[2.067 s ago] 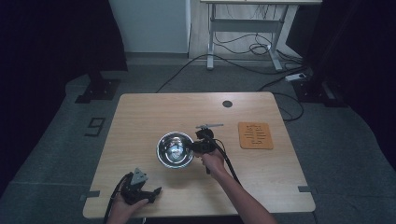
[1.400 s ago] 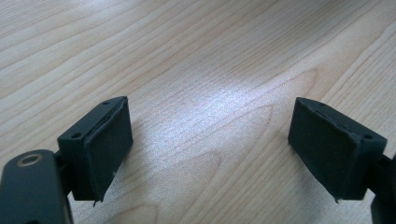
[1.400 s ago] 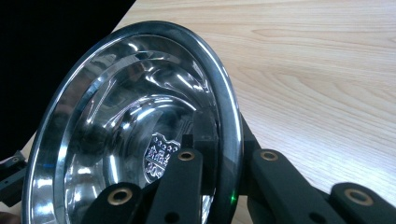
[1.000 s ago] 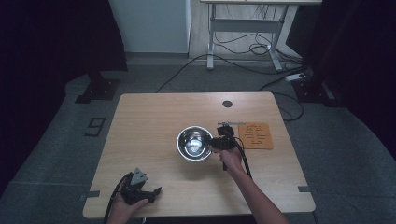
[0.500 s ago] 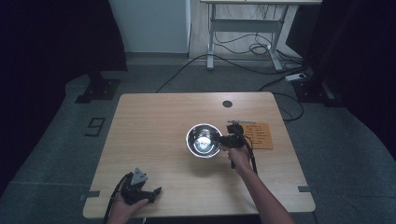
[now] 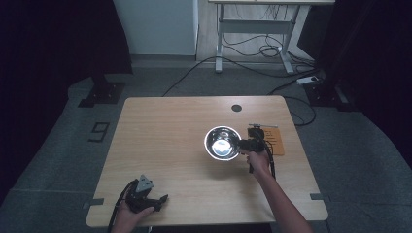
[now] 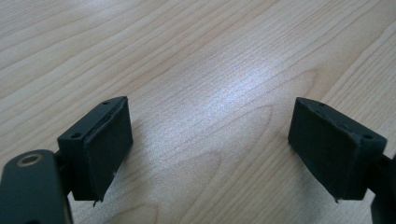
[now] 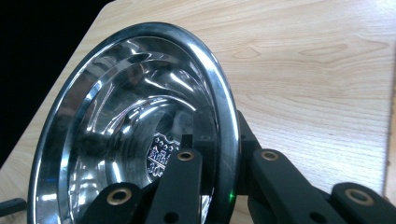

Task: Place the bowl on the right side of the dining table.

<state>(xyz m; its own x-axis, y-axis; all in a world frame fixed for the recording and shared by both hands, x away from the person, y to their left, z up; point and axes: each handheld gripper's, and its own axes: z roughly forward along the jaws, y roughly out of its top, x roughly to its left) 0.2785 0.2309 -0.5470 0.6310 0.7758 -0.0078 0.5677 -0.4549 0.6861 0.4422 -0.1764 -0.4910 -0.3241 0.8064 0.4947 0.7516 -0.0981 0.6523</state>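
A shiny steel bowl [image 6: 222, 143] hangs just above the wooden table [image 6: 165, 126], right of centre. My right gripper [image 6: 241, 144] is shut on the bowl's right rim, with one jaw inside and one outside. In the right gripper view the bowl [image 8: 135, 116] is tilted on edge, and my right gripper [image 8: 218, 144] pinches its rim. My left gripper [image 6: 163, 198] rests near the table's front left edge. In the left gripper view it [image 7: 210, 140] stands open over bare wood with nothing between its pads.
An orange-brown square mat [image 6: 276, 141] lies just right of the bowl, partly under the right gripper. A small dark round disc [image 6: 236, 108] sits near the table's far edge. A desk frame and cables stand on the floor beyond the table.
My right gripper has carried the bowl to the right across the table, from the centre to beside the orange mat. The left gripper has not moved.
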